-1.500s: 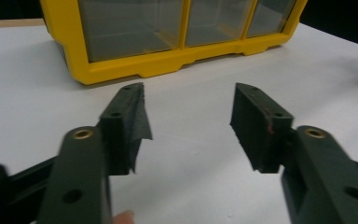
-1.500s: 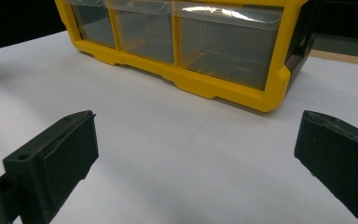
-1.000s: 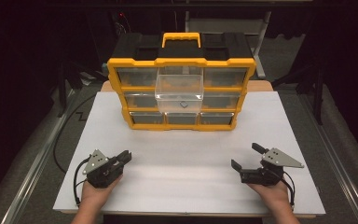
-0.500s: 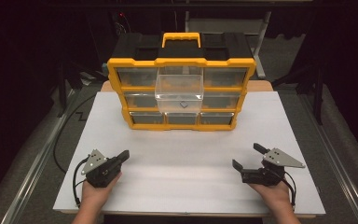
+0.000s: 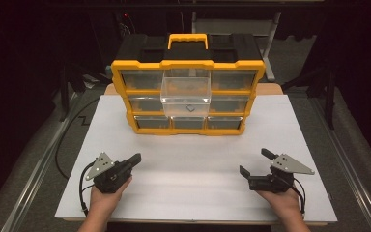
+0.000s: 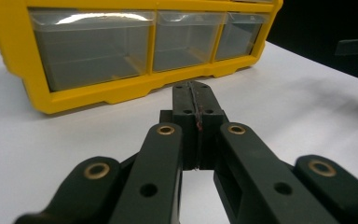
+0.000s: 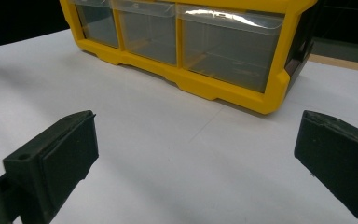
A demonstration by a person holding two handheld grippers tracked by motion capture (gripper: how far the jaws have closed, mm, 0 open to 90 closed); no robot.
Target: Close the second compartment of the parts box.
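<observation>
A yellow drawer organizer [image 5: 188, 96] stands at the far side of the white table [image 5: 193, 169], its clear middle drawer [image 5: 185, 94] pulled out, unchanged from earlier. The left gripper [image 5: 134, 159], jaws pressed together, has barely shifted; the right gripper [image 5: 255, 163] rests with jaws wide apart.

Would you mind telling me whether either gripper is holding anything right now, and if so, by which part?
Nothing is held. The left gripper is shut on nothing; the right gripper is open over the bare white table.
</observation>
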